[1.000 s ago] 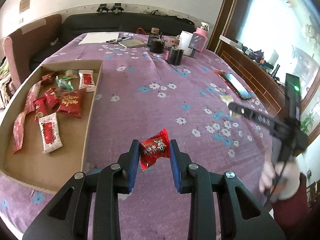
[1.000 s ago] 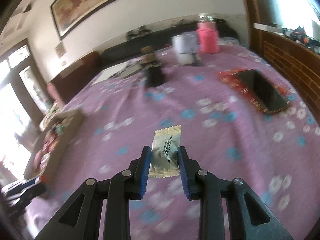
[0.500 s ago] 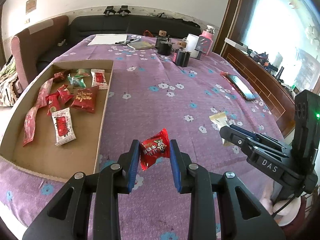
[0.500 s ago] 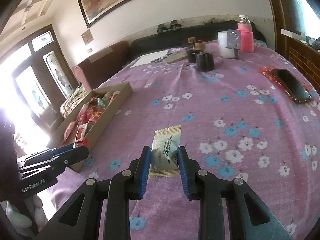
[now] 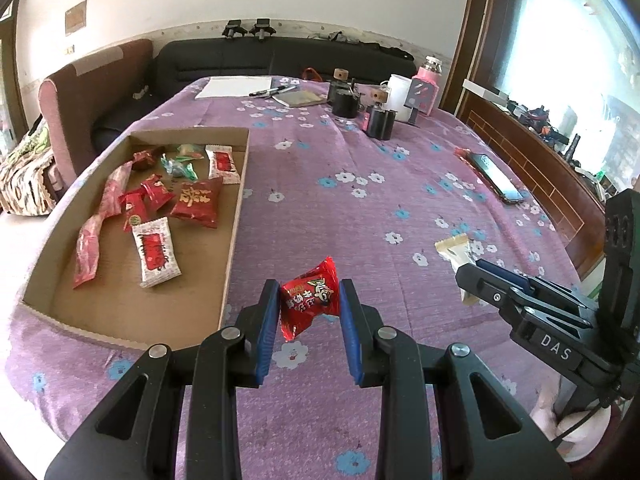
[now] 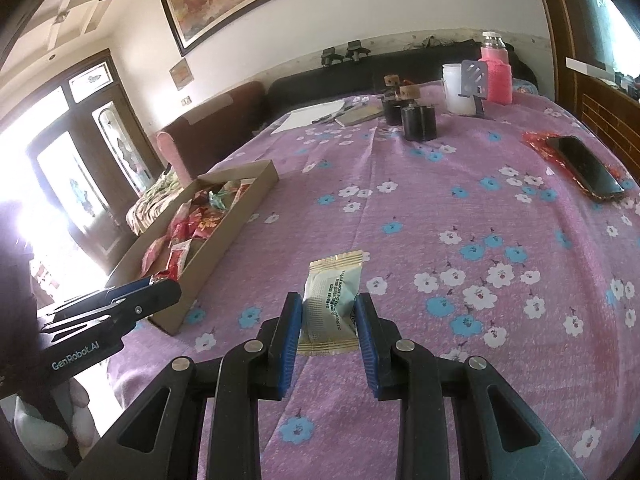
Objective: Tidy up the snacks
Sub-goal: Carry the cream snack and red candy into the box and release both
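My left gripper point(image 5: 309, 300) is shut on a red snack packet point(image 5: 310, 301), held above the purple tablecloth just right of the cardboard tray point(image 5: 236, 200). The tray holds several red, white and green snack packets point(image 5: 196, 202). My right gripper point(image 6: 328, 312) is shut on a pale beige snack packet point(image 6: 332, 300), above the cloth near the table's front. In the left wrist view the right gripper point(image 5: 472, 276) shows at the right with that beige packet point(image 5: 454, 250). In the right wrist view the left gripper point(image 6: 160, 286) and the tray point(image 6: 224, 240) lie to the left.
A black phone point(image 5: 496, 178) on red wrapping lies at the table's right edge. At the far end stand black holders point(image 5: 380, 122), a white mug point(image 5: 400, 90), a pink bottle point(image 5: 426, 84), papers and pens point(image 5: 236, 87). A sofa point(image 5: 280, 60) runs behind the table.
My right gripper swept left with the beige packet and now hovers close to the left gripper. The left gripper stayed nearly still with the red packet.
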A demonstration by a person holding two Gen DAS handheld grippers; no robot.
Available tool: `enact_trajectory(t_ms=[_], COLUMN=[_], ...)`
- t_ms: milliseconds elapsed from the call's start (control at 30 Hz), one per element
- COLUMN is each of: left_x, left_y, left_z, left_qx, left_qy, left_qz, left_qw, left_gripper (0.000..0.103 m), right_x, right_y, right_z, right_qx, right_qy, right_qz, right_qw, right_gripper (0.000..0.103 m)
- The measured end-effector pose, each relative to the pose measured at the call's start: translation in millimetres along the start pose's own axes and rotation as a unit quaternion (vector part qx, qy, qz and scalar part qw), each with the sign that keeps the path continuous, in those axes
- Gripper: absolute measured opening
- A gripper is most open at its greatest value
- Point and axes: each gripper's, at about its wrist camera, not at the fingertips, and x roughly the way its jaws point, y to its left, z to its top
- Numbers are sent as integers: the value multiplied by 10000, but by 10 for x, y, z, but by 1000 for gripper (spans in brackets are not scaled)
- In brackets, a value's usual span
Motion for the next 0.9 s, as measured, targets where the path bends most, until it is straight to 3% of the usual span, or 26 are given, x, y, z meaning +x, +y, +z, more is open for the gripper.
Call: enact_trajectory(t_ms=[633,900], left_x=[-98,-138], left_y=[88,340], left_z=[-36,-1], left_qx=[-66,-332], left_qy=[-80,-119], left_qz=[124,122], left_qw=[9999,9993], left_gripper=[27,27], right_x=[-80,-22], right_y=[311,497], right_z=[4,35], right_qx=[-285,-425], right_qy=[-56,2], right_qz=[250,379], right_qw=[9993,9984], right_gripper=[28,29])
